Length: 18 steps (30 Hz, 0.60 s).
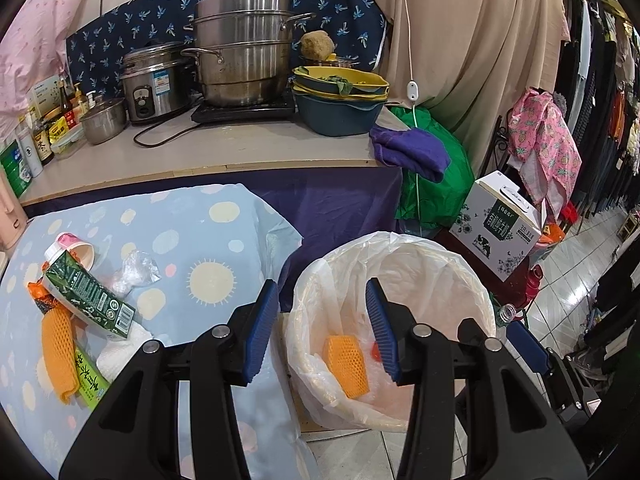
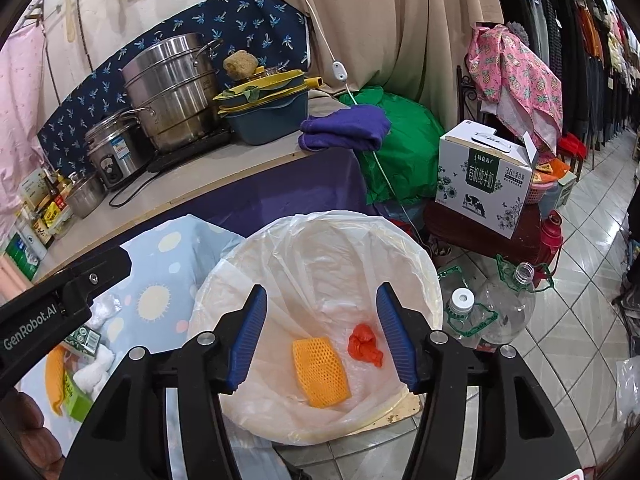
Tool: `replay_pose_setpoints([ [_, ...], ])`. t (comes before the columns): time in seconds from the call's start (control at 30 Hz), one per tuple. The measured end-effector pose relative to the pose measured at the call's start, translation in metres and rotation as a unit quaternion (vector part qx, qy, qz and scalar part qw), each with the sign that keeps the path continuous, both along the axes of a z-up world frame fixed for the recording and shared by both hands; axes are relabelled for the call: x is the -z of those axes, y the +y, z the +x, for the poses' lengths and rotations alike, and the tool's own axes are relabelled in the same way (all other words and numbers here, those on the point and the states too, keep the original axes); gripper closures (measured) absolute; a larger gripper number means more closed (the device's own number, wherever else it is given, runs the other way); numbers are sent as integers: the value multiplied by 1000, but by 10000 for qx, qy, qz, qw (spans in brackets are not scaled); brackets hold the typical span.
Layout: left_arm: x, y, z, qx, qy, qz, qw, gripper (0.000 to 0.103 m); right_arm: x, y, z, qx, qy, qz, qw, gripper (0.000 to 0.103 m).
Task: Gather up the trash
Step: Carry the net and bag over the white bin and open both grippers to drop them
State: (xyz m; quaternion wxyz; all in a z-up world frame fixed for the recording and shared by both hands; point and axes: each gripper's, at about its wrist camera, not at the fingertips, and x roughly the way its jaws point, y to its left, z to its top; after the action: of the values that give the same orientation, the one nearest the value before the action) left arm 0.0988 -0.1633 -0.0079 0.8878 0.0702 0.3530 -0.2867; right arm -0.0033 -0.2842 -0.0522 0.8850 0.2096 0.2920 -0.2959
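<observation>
Table trash: at the left of the left wrist view, on the sun-patterned cloth (image 1: 208, 240), lie a pink cup (image 1: 74, 250), a green carton (image 1: 90, 300), a crumpled clear wrapper (image 1: 134, 272), an orange foam net (image 1: 60, 354), a lime-green carton (image 1: 92, 380) and white tissue (image 1: 120, 350), all crowded together.
Left gripper (image 1: 324, 330): lower centre of its own view, blue pads parted with nothing between them, one pad over the cloth edge and the other over the bin.
Bin (image 2: 434, 300): centre of the right wrist view, lined with a clear bag, standing on the tiled floor just beside the table.
In the bin: an orange foam sleeve (image 2: 320, 372) lies at the bottom with a crumpled red scrap (image 2: 364, 344) just to its right.
Right gripper (image 2: 320, 336): lower centre of its view, jaws spread wide and empty above the bin.
Floor right: empty clear bottles (image 2: 504, 312) stand beside the bin, lower right; a milk box (image 2: 484, 184) sits above them.
</observation>
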Motion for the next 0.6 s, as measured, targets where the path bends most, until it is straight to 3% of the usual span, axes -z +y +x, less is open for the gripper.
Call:
replay_pose_setpoints([
  [0.6, 2, 40, 11, -444, 95, 25, 9990, 60, -7, 30, 14, -363, 49, -110, 9993, 45],
])
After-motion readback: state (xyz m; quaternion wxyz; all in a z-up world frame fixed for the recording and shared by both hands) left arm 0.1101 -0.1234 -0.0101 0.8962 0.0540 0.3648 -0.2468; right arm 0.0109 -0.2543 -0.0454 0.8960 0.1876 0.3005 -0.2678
